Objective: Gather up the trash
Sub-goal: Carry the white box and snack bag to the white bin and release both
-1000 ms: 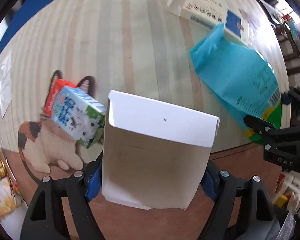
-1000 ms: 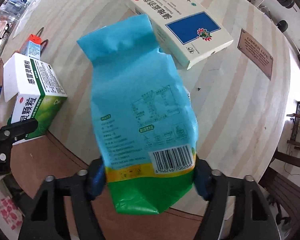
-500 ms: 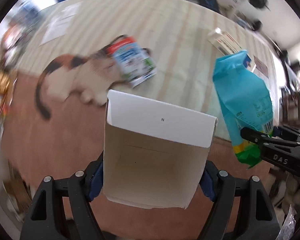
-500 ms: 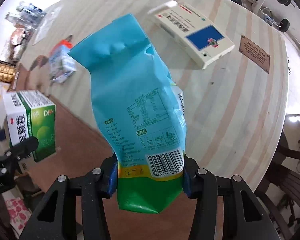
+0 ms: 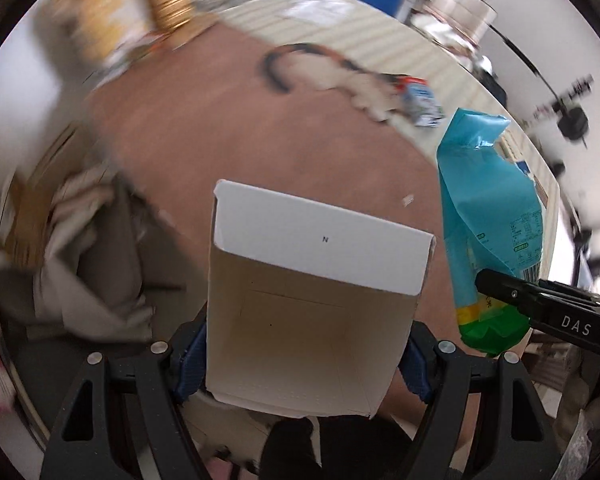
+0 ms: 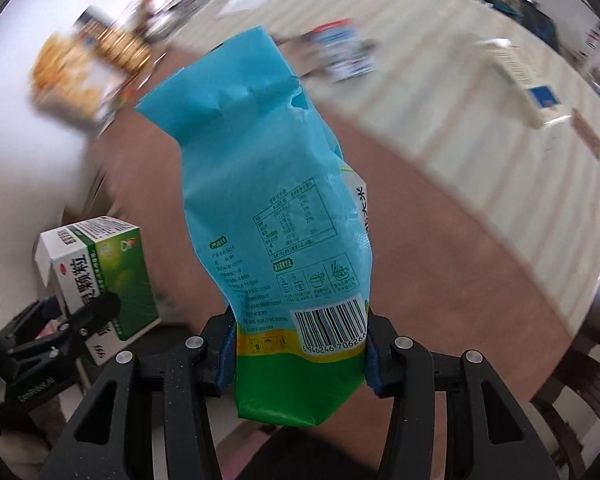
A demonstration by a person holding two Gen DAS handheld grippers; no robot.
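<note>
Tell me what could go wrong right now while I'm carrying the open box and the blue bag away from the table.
The left gripper pinches the open box by its thin side walls only; they could buckle and the box could slip. The right gripper holds the blue bag near its bottom end, so the long upper part could flop or snag. Both views are blurred by motion, and the two loads are close together, so they could bump.

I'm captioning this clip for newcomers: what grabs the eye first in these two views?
The blue-and-green snack bag, standing tall and pinched near its base by the right gripper, fills the right wrist view. In the left wrist view, the open, empty carton clamped in the left gripper dominates the centre. Behind them, blurred, a small milk carton lies on the striped table.
</note>
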